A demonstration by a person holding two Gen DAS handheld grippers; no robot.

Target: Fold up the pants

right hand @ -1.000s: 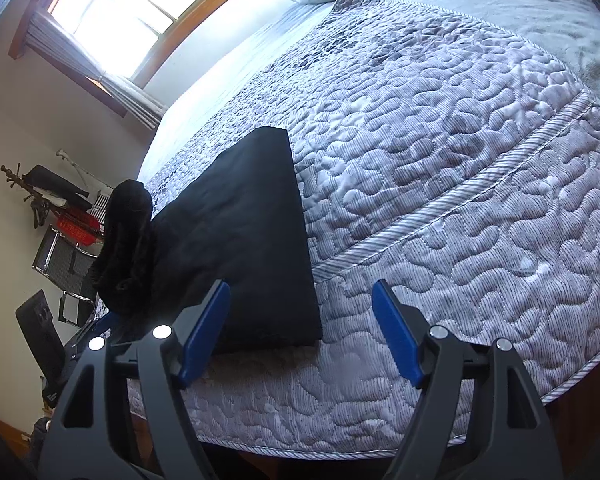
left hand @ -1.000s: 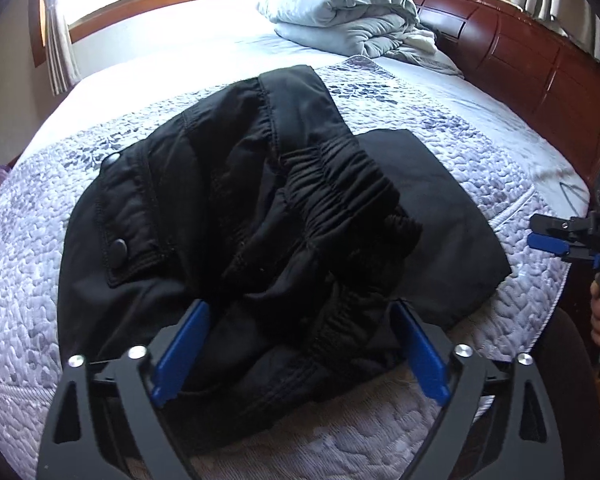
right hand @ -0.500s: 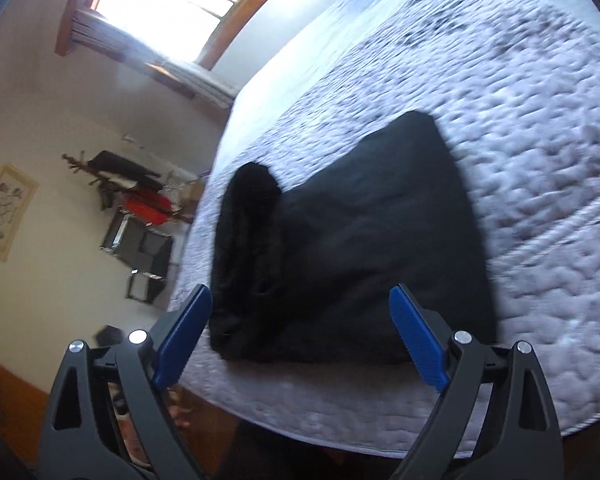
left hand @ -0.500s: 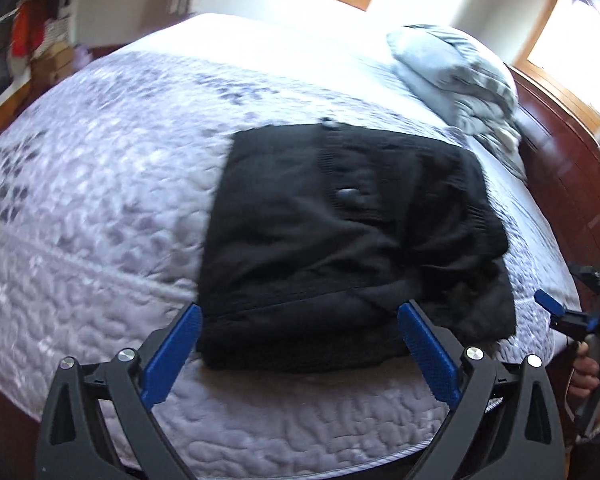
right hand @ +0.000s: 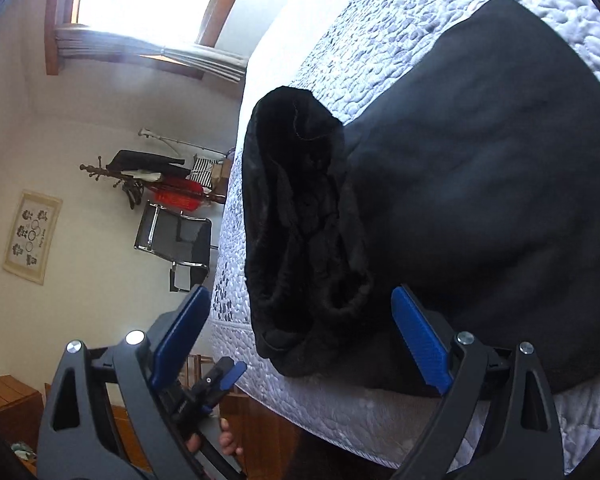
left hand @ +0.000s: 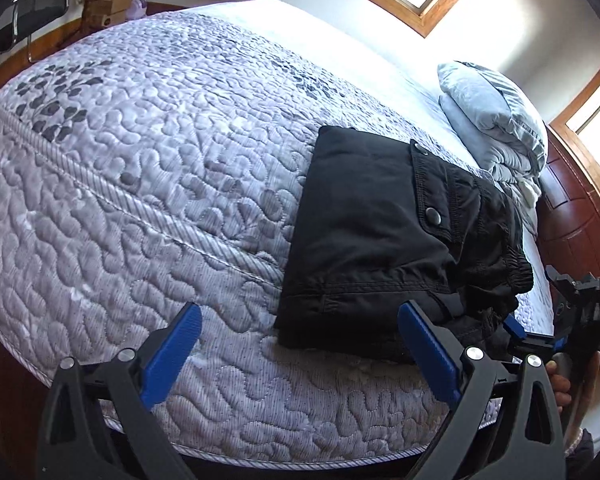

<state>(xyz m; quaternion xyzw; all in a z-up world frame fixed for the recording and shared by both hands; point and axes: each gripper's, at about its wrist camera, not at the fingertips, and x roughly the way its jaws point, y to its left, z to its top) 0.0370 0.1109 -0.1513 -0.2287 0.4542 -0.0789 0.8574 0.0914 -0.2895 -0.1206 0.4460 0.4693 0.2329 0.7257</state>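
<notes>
Black pants (left hand: 384,236) sit folded in a compact stack at the lower right of the frame, near the bed (left hand: 140,184) edge. Left hand-held gripper (left hand: 300,344) and right hand-held gripper (right hand: 300,332) both gape, empty. Folding looks essentially finished; only the bunched waistband might want tidying.

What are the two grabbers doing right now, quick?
Left gripper: open, holding nothing, beside the pants on the bed.
Right gripper: open, holding nothing, at the pants' bunched end.
</notes>
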